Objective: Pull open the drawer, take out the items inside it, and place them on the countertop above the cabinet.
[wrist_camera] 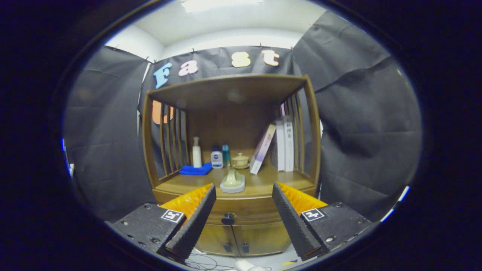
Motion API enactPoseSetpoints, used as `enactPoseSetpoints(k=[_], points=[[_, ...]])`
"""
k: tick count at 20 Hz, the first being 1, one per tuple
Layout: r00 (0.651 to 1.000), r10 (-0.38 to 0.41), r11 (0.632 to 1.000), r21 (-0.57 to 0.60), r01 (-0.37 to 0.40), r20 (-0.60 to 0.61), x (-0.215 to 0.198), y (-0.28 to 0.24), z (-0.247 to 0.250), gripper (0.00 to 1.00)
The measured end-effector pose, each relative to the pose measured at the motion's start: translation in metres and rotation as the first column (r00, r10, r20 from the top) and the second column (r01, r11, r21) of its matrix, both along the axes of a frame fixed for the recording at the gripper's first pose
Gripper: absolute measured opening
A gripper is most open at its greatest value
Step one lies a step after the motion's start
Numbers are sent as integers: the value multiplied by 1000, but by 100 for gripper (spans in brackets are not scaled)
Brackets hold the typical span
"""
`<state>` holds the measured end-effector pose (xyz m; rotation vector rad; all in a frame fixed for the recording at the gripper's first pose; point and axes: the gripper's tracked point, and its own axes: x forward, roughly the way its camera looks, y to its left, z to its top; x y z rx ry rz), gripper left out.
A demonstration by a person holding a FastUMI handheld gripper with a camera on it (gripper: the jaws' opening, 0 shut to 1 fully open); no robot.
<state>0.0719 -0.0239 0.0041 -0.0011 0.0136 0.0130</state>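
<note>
A: Entry one — the cabinet [233, 210]?
B: A wooden cabinet is seen straight ahead of the gripper [244, 191], with slatted sides and an open shelf under a flat top. The drawer [241, 215] is found below the countertop [260, 184]; it is closed, and its dark knob [228, 218] lies between the two fingers, beyond them. Its long axis runs side to side, its front faced toward the camera. Two small doors [241, 237] are noted beneath it. What is inside the drawer cannot be told.

A: Contents of the shelf?
B: Listed from the left: a white pump bottle [196, 152] stood upright, a blue folded cloth [196, 169] at its foot, a small white and blue bottle [217, 158], a teal bottle [226, 155] just beside it, a pale lidded cup on a saucer [240, 160]. A book [262, 149] is leaned rightward against upright white books [285, 143]. Nearer the front edge — a pale green dish-like item [232, 181] is set alone.

A: The claw?
B: Spread wide, nothing held; the fingers are kept apart from the cabinet.
</note>
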Motion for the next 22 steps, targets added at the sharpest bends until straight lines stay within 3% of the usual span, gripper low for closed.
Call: enactPoseSetpoints(k=[9,22], points=[[996,32,999,-20,-31,87,-88,-5,35,98],[994,61,997,-42,-58,85,-100,3,36,99]])
